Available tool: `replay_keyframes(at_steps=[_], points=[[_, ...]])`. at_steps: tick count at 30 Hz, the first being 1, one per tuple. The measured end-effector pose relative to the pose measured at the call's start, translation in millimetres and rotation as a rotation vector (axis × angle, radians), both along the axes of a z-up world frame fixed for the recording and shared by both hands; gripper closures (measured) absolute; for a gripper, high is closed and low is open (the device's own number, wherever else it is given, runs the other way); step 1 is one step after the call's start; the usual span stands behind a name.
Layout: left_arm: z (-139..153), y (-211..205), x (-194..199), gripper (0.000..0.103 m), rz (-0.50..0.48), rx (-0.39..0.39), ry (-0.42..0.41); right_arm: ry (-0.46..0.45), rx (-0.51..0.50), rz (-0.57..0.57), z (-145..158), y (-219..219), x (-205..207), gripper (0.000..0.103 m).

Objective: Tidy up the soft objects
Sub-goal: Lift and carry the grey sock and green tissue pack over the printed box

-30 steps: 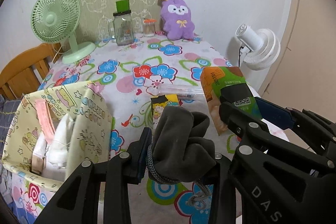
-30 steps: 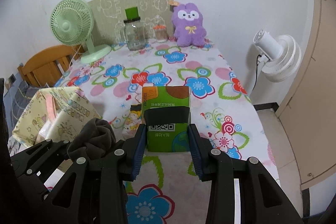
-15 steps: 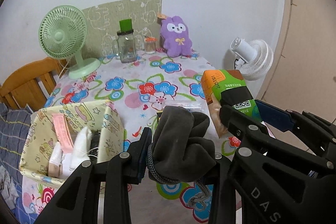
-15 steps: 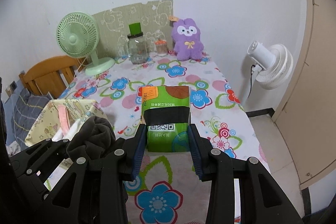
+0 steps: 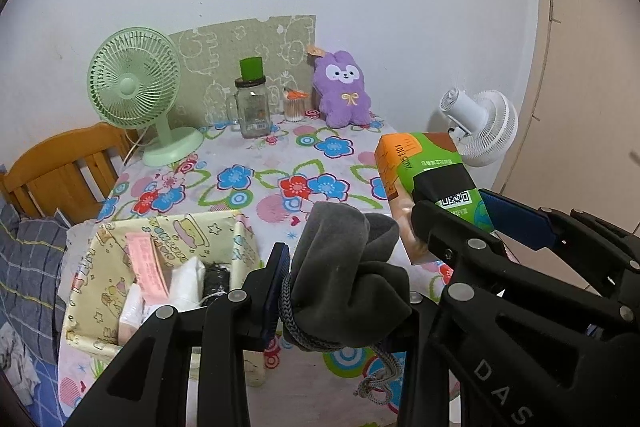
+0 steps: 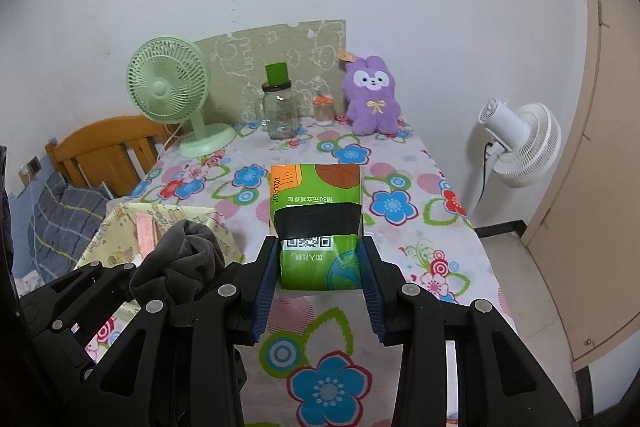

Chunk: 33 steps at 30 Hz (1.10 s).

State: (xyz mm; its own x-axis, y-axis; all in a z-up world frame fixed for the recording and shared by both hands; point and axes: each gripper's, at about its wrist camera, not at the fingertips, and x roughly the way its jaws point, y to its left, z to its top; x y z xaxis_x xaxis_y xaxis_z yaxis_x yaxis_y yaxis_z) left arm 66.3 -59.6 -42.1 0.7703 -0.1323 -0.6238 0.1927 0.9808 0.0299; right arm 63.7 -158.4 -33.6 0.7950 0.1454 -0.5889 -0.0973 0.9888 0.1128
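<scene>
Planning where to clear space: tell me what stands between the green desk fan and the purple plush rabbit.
In both views, a glass jar with a green-topped lid and a small container stand between the green fan and purple rabbit.

free: tablecloth [image 6: 320, 359] centre | blocked: basket [image 5: 100, 267] left, fan [image 5: 134, 87] and jar [image 5: 251, 111] rear

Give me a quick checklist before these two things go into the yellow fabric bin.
1. Left tool gripping the grey fabric bundle: ok, pads press it on both sides.
2. Right tool gripping the green tissue pack: ok, clamped at its lower end.
3. Both items lifted off the floral tablecloth: ok.
4. Yellow fabric bin open at the top: ok, but items already lie inside.
5. Room left in the bin for both: cannot tell.
6. Cord dangling from the bundle may snag on the bin rim: not ok, watch it.
</scene>
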Motion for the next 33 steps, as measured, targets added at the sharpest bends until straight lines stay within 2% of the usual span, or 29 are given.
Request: replay_keyframes(at_steps=[19, 33], points=[[9, 43, 5, 0.066, 0.058, 0.001, -0.028, -0.012, -0.015, 0.084, 11, 46, 13, 0.060], [3, 79, 21, 0.066, 0.112, 0.010, -0.006, 0.006, -0.020, 0.165, 8, 84, 30, 0.060]])
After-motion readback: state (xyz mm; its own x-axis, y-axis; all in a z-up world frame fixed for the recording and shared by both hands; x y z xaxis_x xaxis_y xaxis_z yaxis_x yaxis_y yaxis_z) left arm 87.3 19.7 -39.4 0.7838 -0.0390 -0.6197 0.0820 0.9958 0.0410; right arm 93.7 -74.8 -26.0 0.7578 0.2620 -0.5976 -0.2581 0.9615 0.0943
